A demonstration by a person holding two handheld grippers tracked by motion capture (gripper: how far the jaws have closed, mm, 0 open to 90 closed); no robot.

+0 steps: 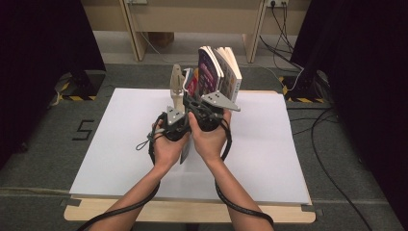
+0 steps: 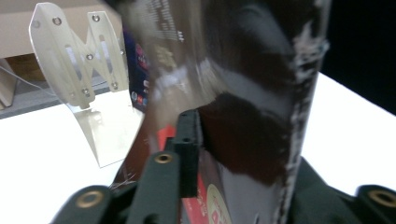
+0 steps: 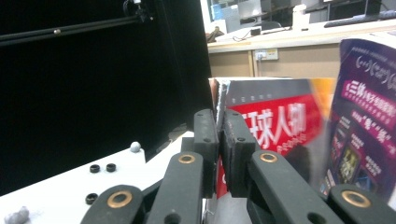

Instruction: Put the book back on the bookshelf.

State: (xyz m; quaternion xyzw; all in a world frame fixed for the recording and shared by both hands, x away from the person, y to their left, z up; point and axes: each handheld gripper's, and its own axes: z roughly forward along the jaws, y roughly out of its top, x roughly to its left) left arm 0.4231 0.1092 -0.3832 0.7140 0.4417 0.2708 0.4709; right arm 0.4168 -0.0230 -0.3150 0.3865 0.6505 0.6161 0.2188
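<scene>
Fingers [image 3: 219, 154] of the right gripper [image 1: 208, 115] are pinched nearly shut on the edge of a red-covered book [image 3: 271, 130], which stands upright between them. Both hands meet at mid-table [image 1: 120, 144], forearms reaching in from the near edge. On the left gripper [image 1: 174, 126], one finger [image 2: 187, 154] presses against a glossy dark book cover [image 2: 243, 93] held between its fingers. A purple book [image 1: 210, 72] stands just behind, a cream bookend [image 1: 177, 86] to its left.
</scene>
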